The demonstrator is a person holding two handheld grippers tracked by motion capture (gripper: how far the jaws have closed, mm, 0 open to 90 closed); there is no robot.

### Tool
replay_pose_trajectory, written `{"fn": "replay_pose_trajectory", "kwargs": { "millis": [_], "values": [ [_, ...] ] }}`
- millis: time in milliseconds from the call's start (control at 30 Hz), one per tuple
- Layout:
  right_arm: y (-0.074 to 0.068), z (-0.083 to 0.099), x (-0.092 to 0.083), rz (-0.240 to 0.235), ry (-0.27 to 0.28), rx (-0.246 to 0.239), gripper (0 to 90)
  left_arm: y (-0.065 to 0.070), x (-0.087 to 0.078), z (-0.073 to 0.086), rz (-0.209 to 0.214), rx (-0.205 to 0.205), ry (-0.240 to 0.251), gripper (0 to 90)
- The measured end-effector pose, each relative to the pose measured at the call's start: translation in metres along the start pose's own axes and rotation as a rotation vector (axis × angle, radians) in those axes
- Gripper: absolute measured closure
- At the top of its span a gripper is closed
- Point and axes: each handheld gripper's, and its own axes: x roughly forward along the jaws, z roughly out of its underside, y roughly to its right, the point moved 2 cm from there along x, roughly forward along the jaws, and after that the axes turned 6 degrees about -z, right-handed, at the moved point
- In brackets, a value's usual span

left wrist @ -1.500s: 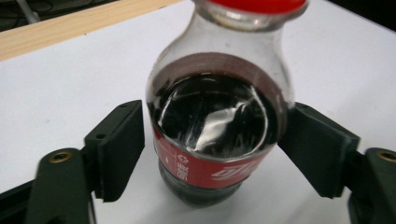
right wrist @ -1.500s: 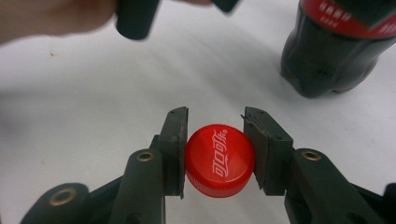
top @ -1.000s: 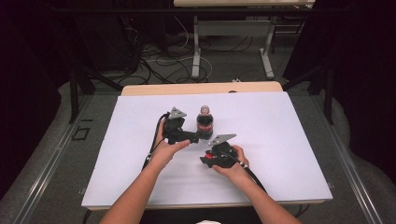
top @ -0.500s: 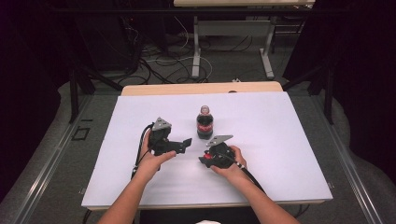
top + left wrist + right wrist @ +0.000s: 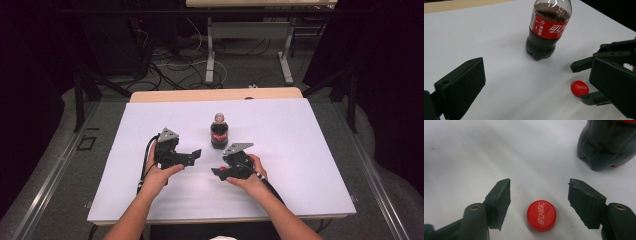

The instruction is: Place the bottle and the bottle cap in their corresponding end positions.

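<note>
Right tool [image 5: 539, 192] nearest, low over the white desk [image 5: 310, 145], jaws just spread apart; red cap [image 5: 541, 215] lies flat on the desk between them, touching neither pad. Left tool [image 5: 195, 154] beside it, jaws spread, nothing between them. Beyond both, cola bottle [image 5: 219, 131] stands upright and uncapped, near the cap but apart from it.

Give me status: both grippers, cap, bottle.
Right gripper jaws just opened, round red plastic cap lying loose between them. Left gripper open, empty, beside the upright uncapped dark cola bottle. Nothing in the way on the white table.
</note>
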Motion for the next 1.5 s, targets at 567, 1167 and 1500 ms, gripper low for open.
{"fn": "replay_pose_trajectory", "kwargs": {
  "millis": [567, 1167, 1500],
  "values": [
    [0.037, -0.002, -0.078, 0.150, 0.069, 0.126, 21.8, -0.016, -0.010, 0.007, -0.051, -0.026, -0.012, 0.4],
    [0.104, 0.031, -0.125, 0.336, 0.114, 0.283, 0.3, -0.047, -0.014, 0.016, -0.127, -0.067, -0.072, 0.4],
    [0.119, 0.057, -0.133, 0.406, 0.104, 0.321, 0.0, -0.062, -0.012, 0.025, -0.157, -0.137, -0.065, 0.5]
  ]
}}
